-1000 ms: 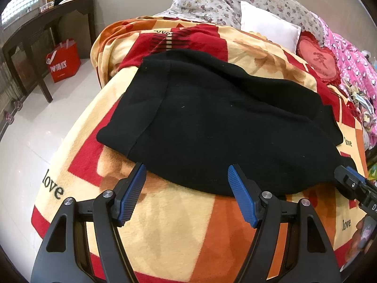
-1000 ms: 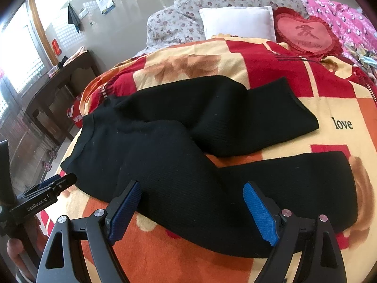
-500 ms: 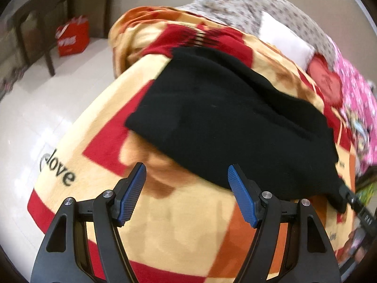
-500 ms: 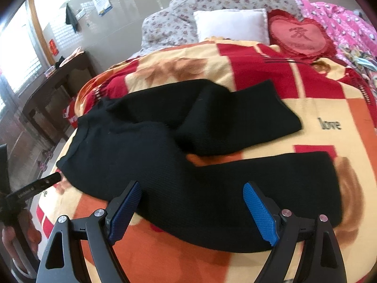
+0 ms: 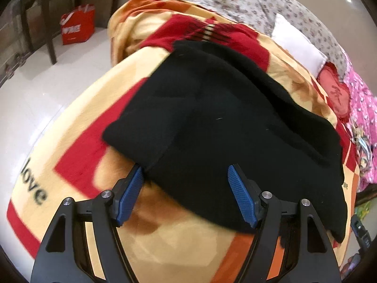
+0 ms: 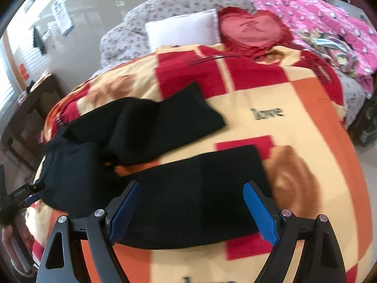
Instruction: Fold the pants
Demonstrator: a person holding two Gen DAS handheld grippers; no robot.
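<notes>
Spread on the blanket [image 6: 294,122], black pants [image 6: 188,188] lie unfolded. Left gripper [image 5: 186,191] at the waistband corner, right gripper [image 6: 190,210] over the near leg's cuff end, fingers spread (neither pinching); grab edges squarely.

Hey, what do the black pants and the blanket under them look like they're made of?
Black pants: a soft matte fabric, probably knit or fleece; a faint ribbed texture shows and the surface has no sheen. Blanket: looks like plush fleece, with a fuzzy printed pattern of red, orange and cream blocks and the word "love". Motion blur leaves both open.
</notes>
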